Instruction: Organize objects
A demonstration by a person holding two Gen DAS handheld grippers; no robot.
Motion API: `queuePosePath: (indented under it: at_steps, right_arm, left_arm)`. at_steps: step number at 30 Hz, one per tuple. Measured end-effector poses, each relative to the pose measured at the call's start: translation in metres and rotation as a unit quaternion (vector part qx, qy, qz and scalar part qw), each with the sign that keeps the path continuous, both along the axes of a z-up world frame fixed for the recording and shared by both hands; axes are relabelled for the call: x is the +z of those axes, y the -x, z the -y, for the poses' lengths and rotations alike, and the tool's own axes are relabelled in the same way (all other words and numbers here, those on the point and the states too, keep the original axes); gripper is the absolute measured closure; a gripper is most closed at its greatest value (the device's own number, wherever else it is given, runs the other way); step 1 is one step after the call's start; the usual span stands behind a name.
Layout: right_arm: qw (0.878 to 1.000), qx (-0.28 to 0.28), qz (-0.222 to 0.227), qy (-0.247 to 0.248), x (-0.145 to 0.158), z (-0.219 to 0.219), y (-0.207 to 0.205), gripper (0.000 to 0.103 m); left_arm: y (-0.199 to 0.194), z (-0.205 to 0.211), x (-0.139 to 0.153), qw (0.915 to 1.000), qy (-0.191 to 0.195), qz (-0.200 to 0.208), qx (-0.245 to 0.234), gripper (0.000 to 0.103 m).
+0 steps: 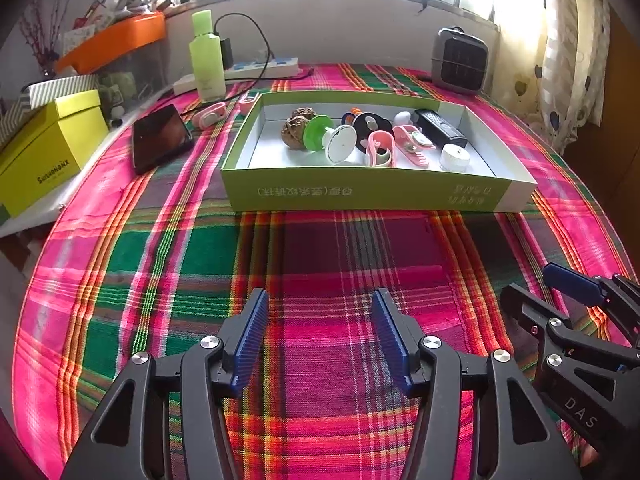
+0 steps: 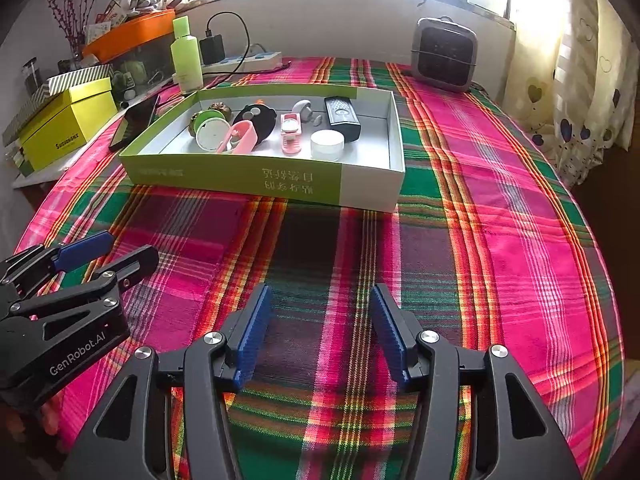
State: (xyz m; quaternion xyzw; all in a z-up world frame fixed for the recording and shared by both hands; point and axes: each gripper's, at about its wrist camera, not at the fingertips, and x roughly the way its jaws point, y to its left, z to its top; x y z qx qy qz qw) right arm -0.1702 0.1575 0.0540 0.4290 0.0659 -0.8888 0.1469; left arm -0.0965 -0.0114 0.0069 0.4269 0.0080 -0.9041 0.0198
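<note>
A green and white shallow box [image 1: 360,194] [image 2: 260,180] sits on the plaid tablecloth and holds several small items: two walnuts [image 1: 294,128], a green and white spool [image 1: 328,138], pink clips [image 1: 382,148], a black remote [image 1: 440,128] and a white round jar [image 1: 455,158] [image 2: 327,144]. A pink clip [image 1: 210,114] lies outside the box at its far left. My left gripper [image 1: 320,312] [image 2: 108,254] is open and empty, well in front of the box. My right gripper [image 2: 320,308] [image 1: 540,284] is open and empty beside it.
A black phone [image 1: 160,138] lies left of the box. A green bottle [image 1: 207,56], a power strip [image 1: 264,68], a small heater [image 1: 460,60] and a yellow box [image 1: 44,152] stand around the far and left edges. A curtain [image 2: 580,80] hangs at right.
</note>
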Motion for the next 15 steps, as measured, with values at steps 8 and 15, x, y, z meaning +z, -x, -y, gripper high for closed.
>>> queuePosePath:
  at_steps: [8,15]
  right_arm:
    - [1.000,0.001,0.000,-0.002,-0.0007,0.0007,-0.0002,0.049]
    - [1.000,0.003,0.000,-0.004,-0.0010,0.0029,-0.0004,0.047]
  left_arm:
    - [0.0001,-0.0006,-0.0003,1.0000,-0.001,0.000,-0.005,0.044]
    - [0.0000,-0.0009,-0.0003,1.0000,-0.001,0.000,-0.005,0.043]
